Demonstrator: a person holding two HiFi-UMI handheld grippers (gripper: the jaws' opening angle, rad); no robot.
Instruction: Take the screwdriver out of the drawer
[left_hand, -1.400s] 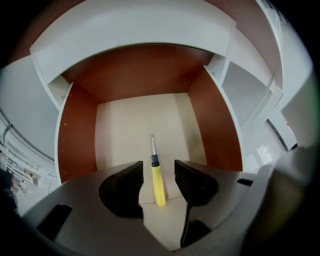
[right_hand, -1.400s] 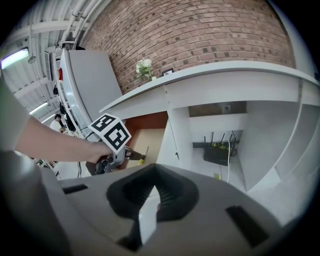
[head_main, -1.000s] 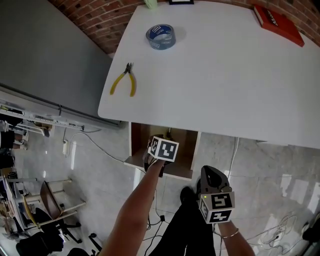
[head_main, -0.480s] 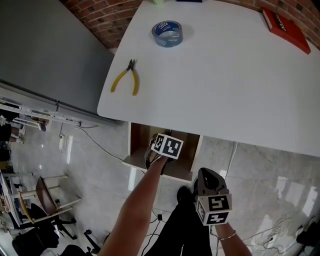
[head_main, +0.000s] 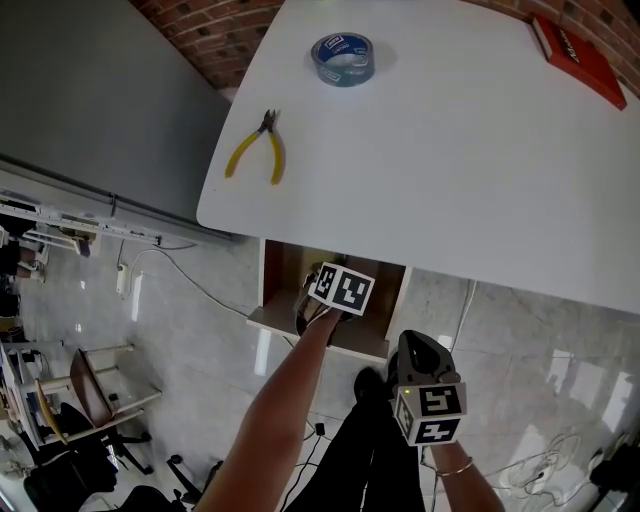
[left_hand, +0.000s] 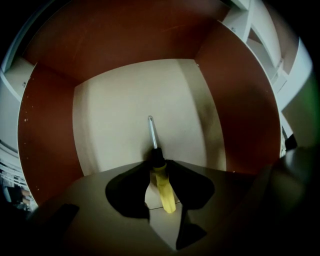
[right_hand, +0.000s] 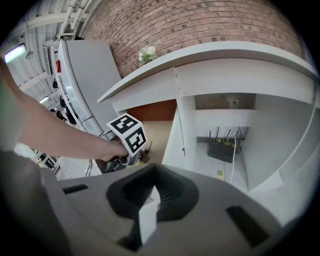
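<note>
The screwdriver (left_hand: 164, 192) has a yellow handle, a black collar and a steel shaft, and lies on the pale floor of the open drawer (left_hand: 235, 100). My left gripper (left_hand: 159, 167) reaches down into that drawer (head_main: 300, 325). Its jaws are closing with the handle between them, and a sliver of drawer floor still shows beside the handle. In the head view only the left gripper's marker cube (head_main: 342, 290) shows over the drawer; the screwdriver is hidden there. My right gripper (head_main: 414, 348) hangs lower right of the drawer, shut and holding nothing, and looks toward the left gripper (right_hand: 131, 137).
On the white table (head_main: 450, 150) above the drawer lie yellow-handled pliers (head_main: 255, 150), a blue tape roll (head_main: 342, 58) and a red book (head_main: 582, 58). A grey cabinet (head_main: 90, 100) stands to the left. A router with cables (right_hand: 222, 150) sits under the table.
Both grippers keep about the same places, the left one over the drawer. The head view has drifted slightly, so the table appears a little higher.
</note>
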